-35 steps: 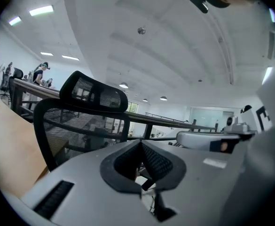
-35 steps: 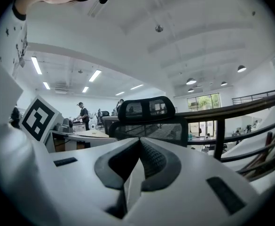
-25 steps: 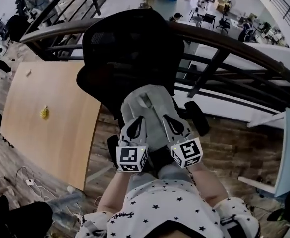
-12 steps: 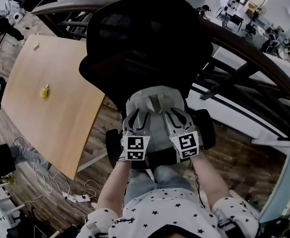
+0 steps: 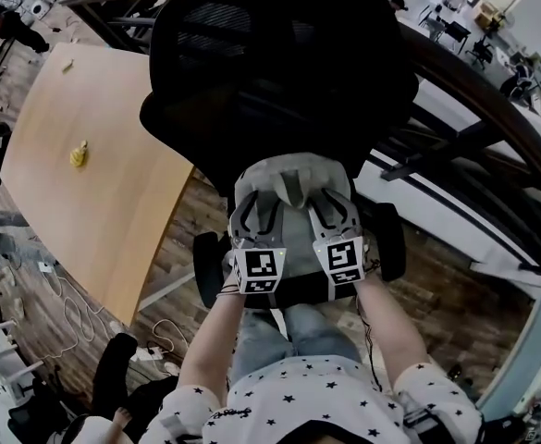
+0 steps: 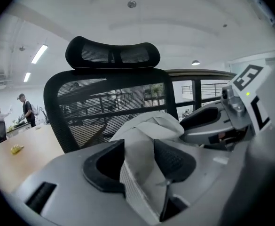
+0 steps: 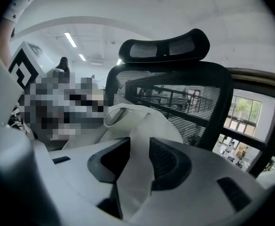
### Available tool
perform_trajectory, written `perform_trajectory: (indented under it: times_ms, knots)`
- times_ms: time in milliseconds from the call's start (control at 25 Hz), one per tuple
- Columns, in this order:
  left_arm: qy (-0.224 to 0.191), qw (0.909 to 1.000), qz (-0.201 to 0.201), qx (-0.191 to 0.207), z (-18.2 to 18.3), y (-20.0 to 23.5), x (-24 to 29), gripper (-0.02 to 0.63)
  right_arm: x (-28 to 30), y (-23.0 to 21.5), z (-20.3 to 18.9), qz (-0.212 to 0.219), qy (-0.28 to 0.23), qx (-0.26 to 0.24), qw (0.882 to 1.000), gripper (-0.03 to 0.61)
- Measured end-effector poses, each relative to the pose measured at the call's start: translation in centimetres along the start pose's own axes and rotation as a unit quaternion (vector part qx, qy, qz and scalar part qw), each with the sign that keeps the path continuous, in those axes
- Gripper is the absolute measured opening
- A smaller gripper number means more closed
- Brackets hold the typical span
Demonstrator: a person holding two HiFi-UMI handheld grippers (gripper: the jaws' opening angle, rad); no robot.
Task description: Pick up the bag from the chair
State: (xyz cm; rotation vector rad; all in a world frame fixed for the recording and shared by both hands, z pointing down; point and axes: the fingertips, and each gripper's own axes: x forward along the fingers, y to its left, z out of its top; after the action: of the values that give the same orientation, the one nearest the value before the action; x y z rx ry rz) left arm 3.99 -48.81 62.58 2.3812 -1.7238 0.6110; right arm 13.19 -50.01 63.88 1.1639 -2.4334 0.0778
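Observation:
A light grey bag point(image 5: 291, 215) hangs in front of the black mesh office chair point(image 5: 279, 72), held by both grippers. My left gripper point(image 5: 249, 213) is shut on the bag's left strap point(image 6: 138, 166), which runs flat between its black pads. On the other side my right gripper point(image 5: 330, 209) is shut on the right strap point(image 7: 138, 173). The bag's body point(image 6: 149, 126) bulges just beyond the left jaws, and the top of the bag point(image 7: 128, 119) shows in the right gripper view. The chair's back and headrest point(image 6: 113, 54) rise behind it.
A light wooden table point(image 5: 85, 192) with a small yellow object point(image 5: 79, 154) lies to the left. A dark curved railing point(image 5: 492, 109) runs behind the chair. Cables point(image 5: 62, 285) lie on the wood floor at the lower left. The person's legs are directly under the bag.
The view has swung closer over the chair. Both grippers have come nearer each other and stay on the bag's straps, with the bag a little higher against the chair back.

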Motion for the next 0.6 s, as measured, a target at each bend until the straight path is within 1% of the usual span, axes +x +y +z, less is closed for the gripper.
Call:
perform_trajectory:
  times_ms: [160,280,400,600]
  knots:
    - [-0.003,1.0000,-0.002,0.002,0.4,0.0,0.4,0.189,0.6,-0.3,0.9,0.002,-0.012,-0.007,1.000,0.120]
    - [-0.015,0.9999,-0.006,0.006,1.4,0.0,1.1,0.189,1.0,-0.6,2.1,0.009,-0.025,0.002,1.000,0.118]
    - [-0.024,0.9997,-0.007,-0.002,2.4,0.2,1.8,0.189,1.4,-1.3,3.6,0.011,-0.041,0.010,0.999,0.115]
    - [-0.034,0.9993,0.000,-0.014,4.3,1.2,2.4,0.189,2.2,-1.5,5.8,0.023,-0.053,0.010,0.998,0.110]
